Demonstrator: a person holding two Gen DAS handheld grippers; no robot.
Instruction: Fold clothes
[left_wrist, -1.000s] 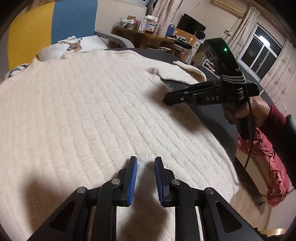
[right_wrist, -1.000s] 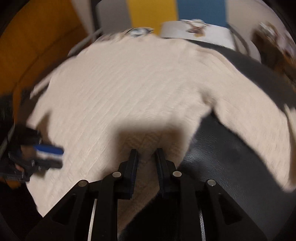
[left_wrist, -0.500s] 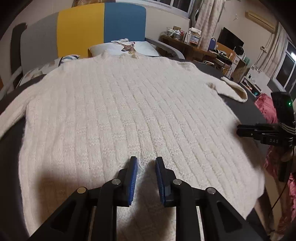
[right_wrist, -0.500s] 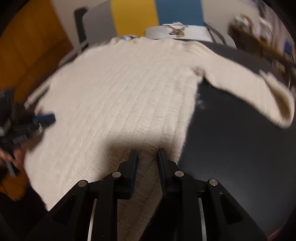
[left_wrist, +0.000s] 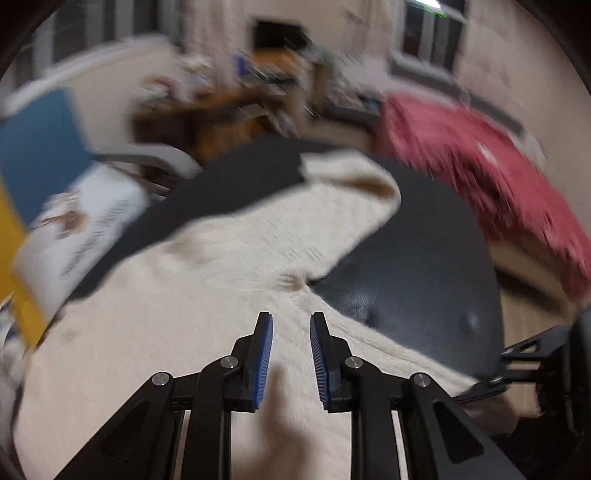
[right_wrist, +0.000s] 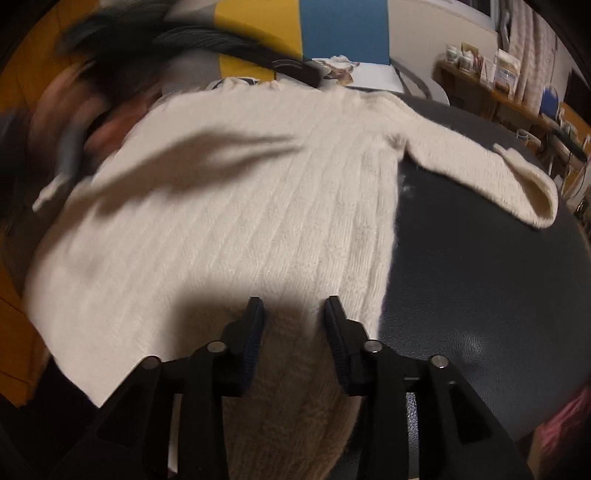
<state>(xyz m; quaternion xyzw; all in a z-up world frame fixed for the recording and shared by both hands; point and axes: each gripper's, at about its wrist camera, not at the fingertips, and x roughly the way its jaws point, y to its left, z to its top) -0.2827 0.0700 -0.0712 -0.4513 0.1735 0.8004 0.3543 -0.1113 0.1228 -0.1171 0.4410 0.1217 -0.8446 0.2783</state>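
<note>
Since the earlier frames the left gripper (left_wrist: 291, 356) has swung from the middle of the sweater's body to its right-hand side, so its view now takes in the armpit and the sleeve (left_wrist: 332, 206); the picture is smeared with motion. The right gripper (right_wrist: 294, 341) has just been opening its jaws, which now stand clearly apart over the lower edge of the cream knitted sweater (right_wrist: 240, 192). Knit shows in the gap, but the pads do not press on it.

The left gripper's blue pads (left_wrist: 263, 362) stand a narrow gap apart with cream knit visible between and beneath them; whether they touch the fabric cannot be told, and nothing looks pinched.

The sweater lies spread flat on the dark padded surface (right_wrist: 480, 295), collar toward the far yellow-and-blue panel (right_wrist: 303, 33), one sleeve stretched out to the right with its cuff folded over. A red cloth (left_wrist: 480, 155) lies beyond the surface's edge.
</note>
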